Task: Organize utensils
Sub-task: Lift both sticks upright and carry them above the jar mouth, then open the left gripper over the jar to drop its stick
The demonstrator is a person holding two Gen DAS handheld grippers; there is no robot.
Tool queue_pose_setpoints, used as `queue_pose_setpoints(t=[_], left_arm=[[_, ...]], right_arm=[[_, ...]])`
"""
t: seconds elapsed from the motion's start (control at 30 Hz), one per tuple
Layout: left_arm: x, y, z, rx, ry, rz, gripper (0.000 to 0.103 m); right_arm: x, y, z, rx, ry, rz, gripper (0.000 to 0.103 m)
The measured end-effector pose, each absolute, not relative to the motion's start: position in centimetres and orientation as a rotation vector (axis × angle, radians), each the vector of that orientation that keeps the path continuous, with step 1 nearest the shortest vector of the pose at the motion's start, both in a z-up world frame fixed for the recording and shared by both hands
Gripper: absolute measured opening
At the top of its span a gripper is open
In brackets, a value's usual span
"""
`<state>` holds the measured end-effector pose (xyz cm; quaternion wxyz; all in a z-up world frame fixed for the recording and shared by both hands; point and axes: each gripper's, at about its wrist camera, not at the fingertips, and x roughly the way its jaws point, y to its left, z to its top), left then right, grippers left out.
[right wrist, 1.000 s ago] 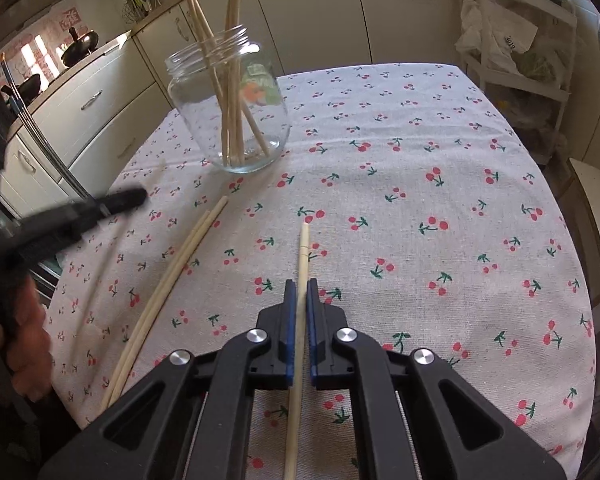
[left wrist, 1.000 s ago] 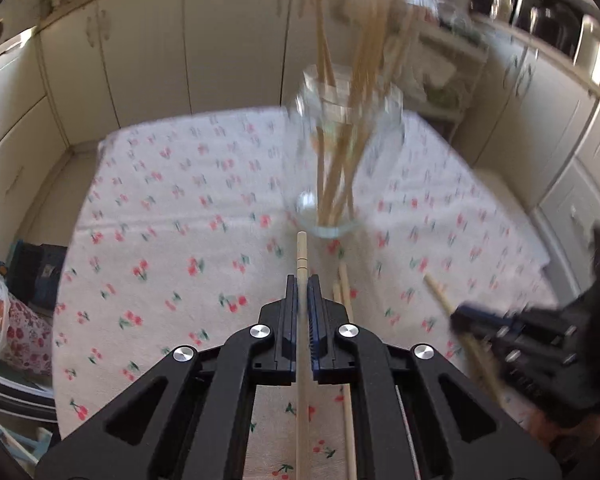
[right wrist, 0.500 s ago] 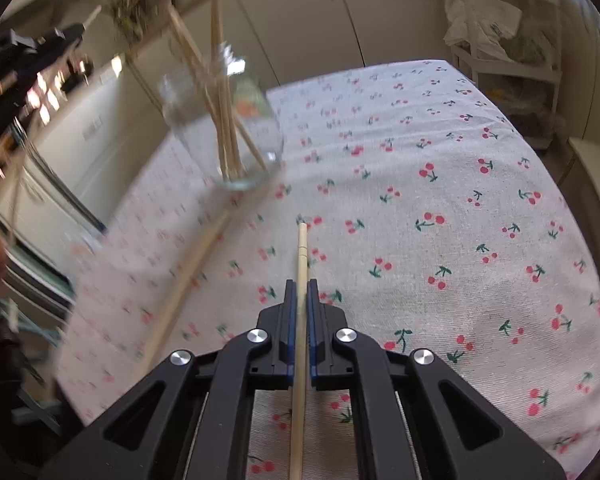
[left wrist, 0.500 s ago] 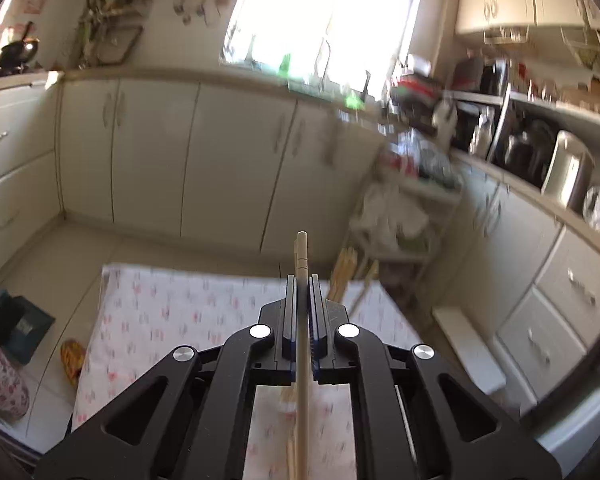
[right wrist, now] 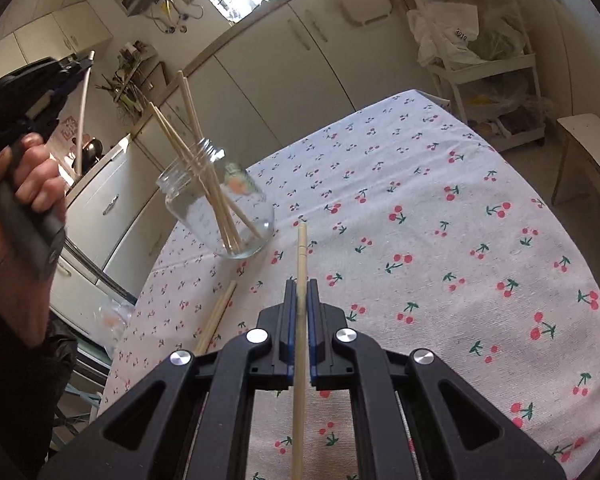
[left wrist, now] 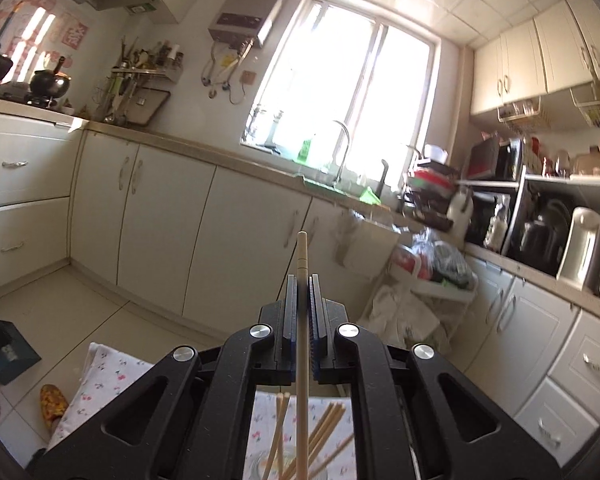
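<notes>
A kitchen with cream cabinets, a bright window (left wrist: 340,92) and a table under a cherry-print tablecloth (right wrist: 440,248) fills both views. On the cloth stands a clear glass jar (right wrist: 216,208) holding several wooden chopsticks (right wrist: 196,152) that lean out past its mouth; it appears tilted in my right wrist view, which may be lens effect. My right gripper (right wrist: 300,284) points down toward the table, its jaws pressed together on a single chopstick (right wrist: 301,256) that runs forward between the pads, its tip above the cloth just beside the jar's base. Two loose chopsticks (right wrist: 216,316) lie flat on the cloth to the left of this gripper. My left gripper (left wrist: 302,280) faces the cabinets and window nearly level, jaws likewise clamped on one upright chopstick (left wrist: 302,256); below it, the tops of the jar's chopsticks show. In the right wrist view, a hand (right wrist: 28,184) holds the left gripper's handle high, left of the jar.
</notes>
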<state>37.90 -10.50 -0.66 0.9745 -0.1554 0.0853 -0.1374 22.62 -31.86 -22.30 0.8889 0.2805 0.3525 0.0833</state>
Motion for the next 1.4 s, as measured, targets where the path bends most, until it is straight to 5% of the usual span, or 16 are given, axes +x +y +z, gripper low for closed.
queue_pose_setpoints(t=[1.4], left_arm=[[39.7, -13.0, -9.5, -0.271, 0.13, -0.167, 0.005]], right_arm=[[21.9, -32.6, -22.0, 0.62, 0.679, 0.177, 0.006]])
